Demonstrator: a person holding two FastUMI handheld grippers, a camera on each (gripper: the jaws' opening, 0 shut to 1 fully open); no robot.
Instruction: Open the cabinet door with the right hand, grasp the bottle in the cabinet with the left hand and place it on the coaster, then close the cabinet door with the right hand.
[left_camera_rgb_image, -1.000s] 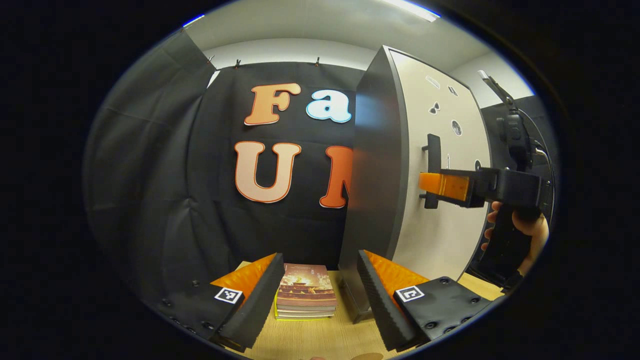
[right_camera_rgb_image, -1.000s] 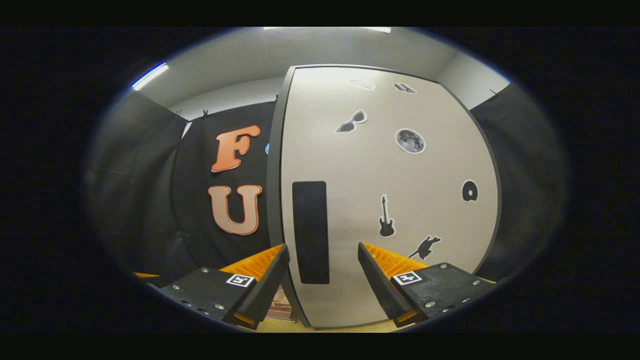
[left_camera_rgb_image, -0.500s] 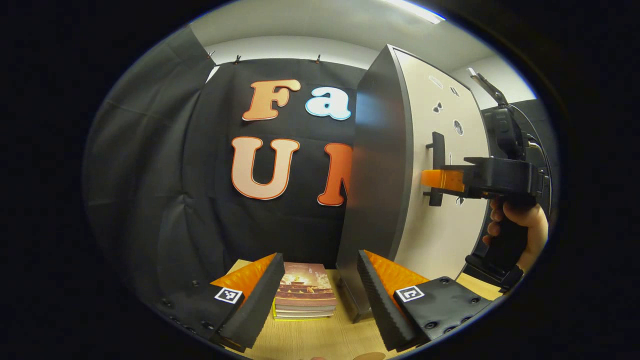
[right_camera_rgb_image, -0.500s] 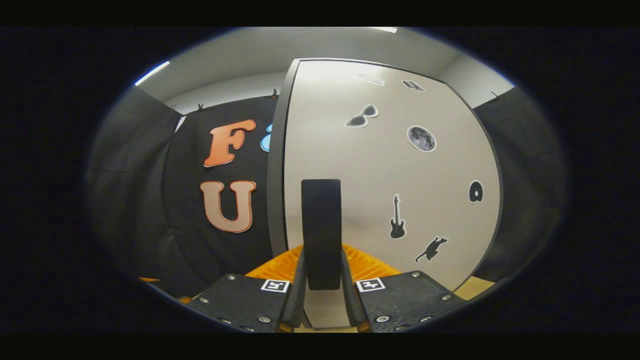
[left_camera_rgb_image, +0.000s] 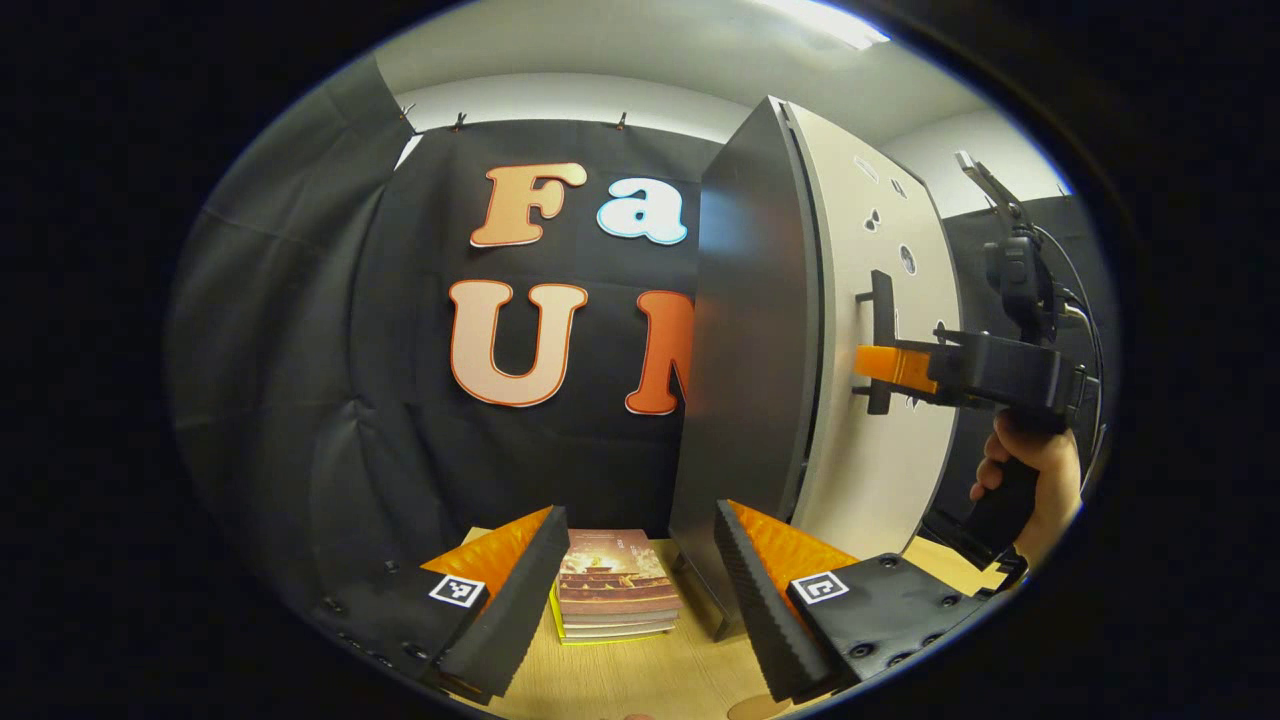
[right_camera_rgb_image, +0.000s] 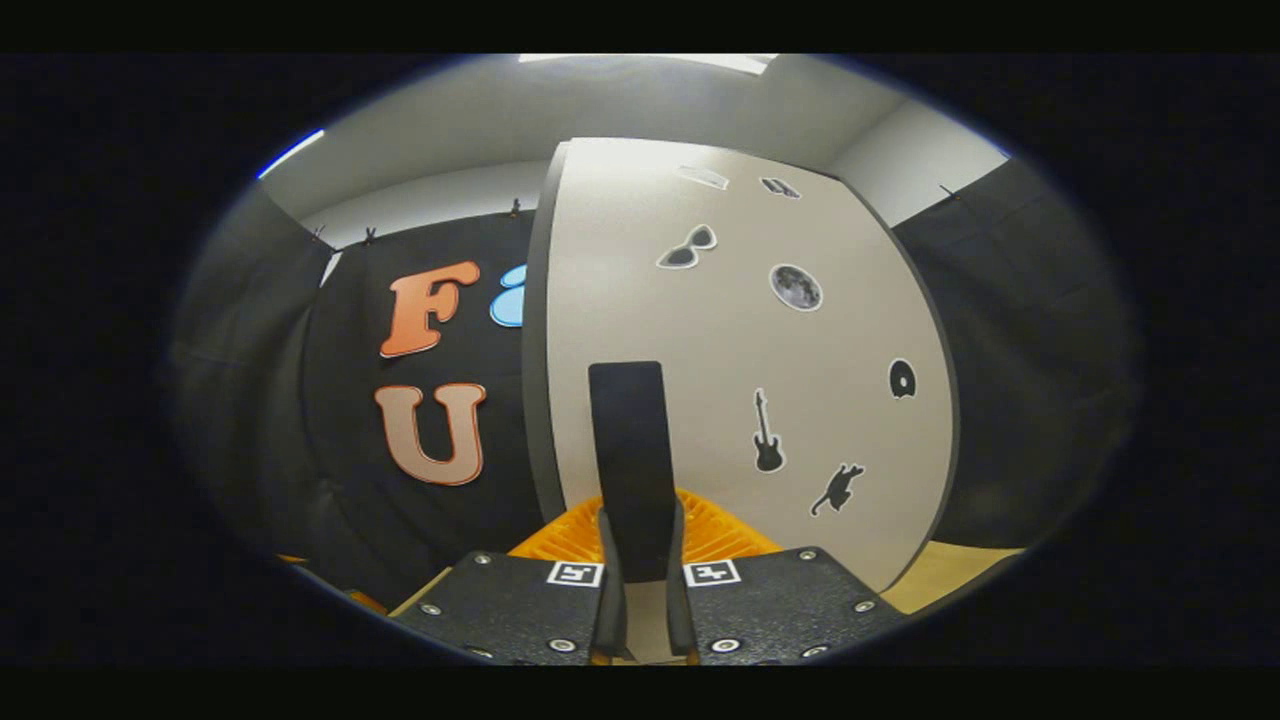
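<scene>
The cabinet (left_camera_rgb_image: 745, 350) has a dark side and a pale door (right_camera_rgb_image: 750, 350) with small stickers on it. My right gripper (right_camera_rgb_image: 637, 560) is shut on the door's black vertical handle (right_camera_rgb_image: 628, 460), one finger on each side. In the left gripper view the right gripper (left_camera_rgb_image: 895, 368) clamps the handle (left_camera_rgb_image: 880, 335), with a hand (left_camera_rgb_image: 1030, 470) behind it. A thin dark gap runs along the door's near edge. The door hides the cabinet's inside. My left gripper (left_camera_rgb_image: 635, 590) hangs open low over the table, left of the cabinet, holding nothing.
A stack of books (left_camera_rgb_image: 615, 590) lies on the wooden table (left_camera_rgb_image: 640, 680) between my left fingers, against the black cloth wall. A tan rounded edge (left_camera_rgb_image: 755, 708) peeks in at the bottom. Open table lies right of the cabinet (right_camera_rgb_image: 945, 580).
My right gripper moved in and closed on the handle, having stood open around it a second ago. The door edge now looks slightly parted from the cabinet side. The left gripper barely shifted.
</scene>
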